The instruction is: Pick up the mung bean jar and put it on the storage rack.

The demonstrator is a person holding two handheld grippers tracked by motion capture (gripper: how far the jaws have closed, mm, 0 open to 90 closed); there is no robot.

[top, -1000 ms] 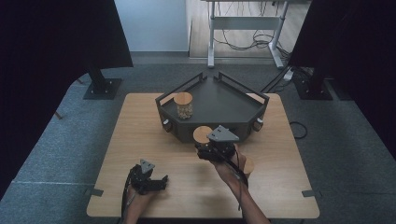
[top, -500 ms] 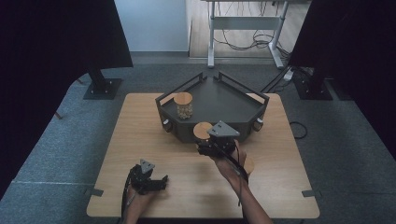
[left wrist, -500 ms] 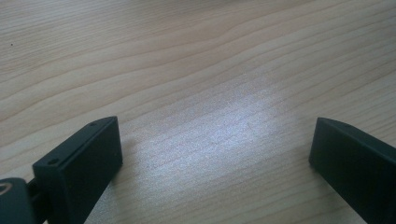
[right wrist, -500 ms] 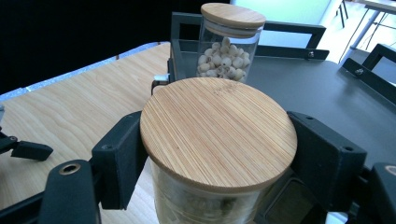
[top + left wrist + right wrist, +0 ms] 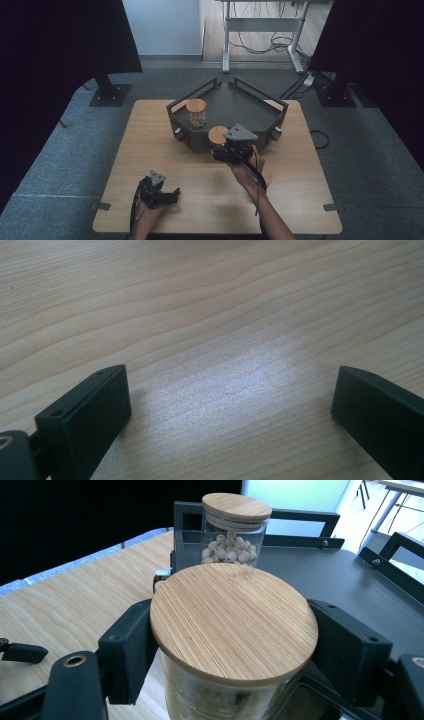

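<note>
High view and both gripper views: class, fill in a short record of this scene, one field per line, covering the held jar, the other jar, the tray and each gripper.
Held jar: glass jar with bamboo lid, clamped below the lid, at the tray's near edge
Other jar: jar of pale beads, standing upright in the tray
Tray: dark angular tray on the wooden table
Right gripper: shut on the jar
Left gripper: open, nothing between the jaws, low over bare table

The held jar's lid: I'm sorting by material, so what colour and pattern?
Light brown bamboo lid, fine straight stripes; right gripper view.
</note>
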